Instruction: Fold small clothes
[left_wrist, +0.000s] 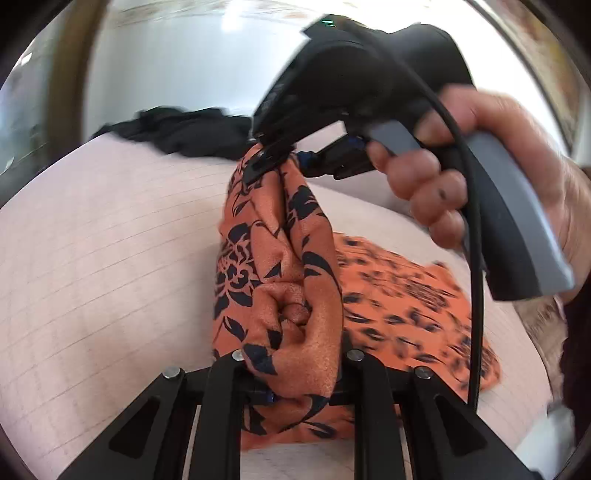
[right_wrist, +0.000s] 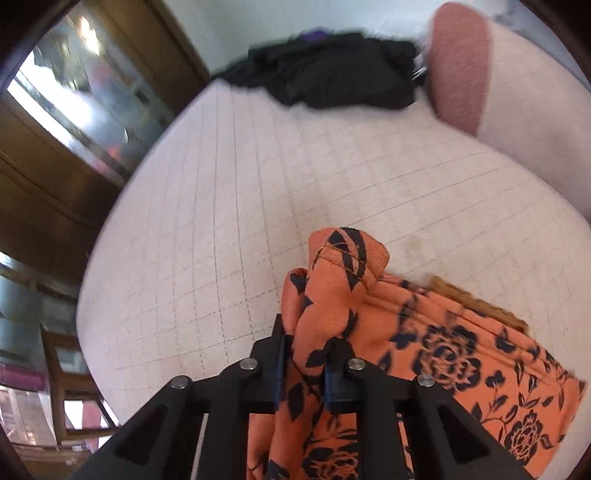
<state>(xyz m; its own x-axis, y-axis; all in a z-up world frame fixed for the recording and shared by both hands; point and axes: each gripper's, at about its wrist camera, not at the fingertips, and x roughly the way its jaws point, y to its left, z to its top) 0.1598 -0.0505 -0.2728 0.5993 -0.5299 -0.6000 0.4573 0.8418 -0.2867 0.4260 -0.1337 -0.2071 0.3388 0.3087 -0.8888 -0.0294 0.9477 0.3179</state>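
An orange garment with a black flower print (left_wrist: 280, 273) is lifted off the pale quilted bed (left_wrist: 110, 258); part of it still lies on the bed at the right (left_wrist: 406, 306). My left gripper (left_wrist: 295, 391) is shut on a bunched fold of it. My right gripper (left_wrist: 273, 155), held by a hand, pinches the far end of the same fold. In the right wrist view the right gripper (right_wrist: 303, 373) is shut on the garment (right_wrist: 424, 354), which drapes down to the right.
A heap of black clothes (right_wrist: 332, 74) lies at the far edge of the bed (right_wrist: 240, 221), also in the left wrist view (left_wrist: 184, 133). A pink cushion (right_wrist: 461, 62) sits beside it. A wooden cabinet (right_wrist: 55, 147) and chair (right_wrist: 70, 387) stand left of the bed.
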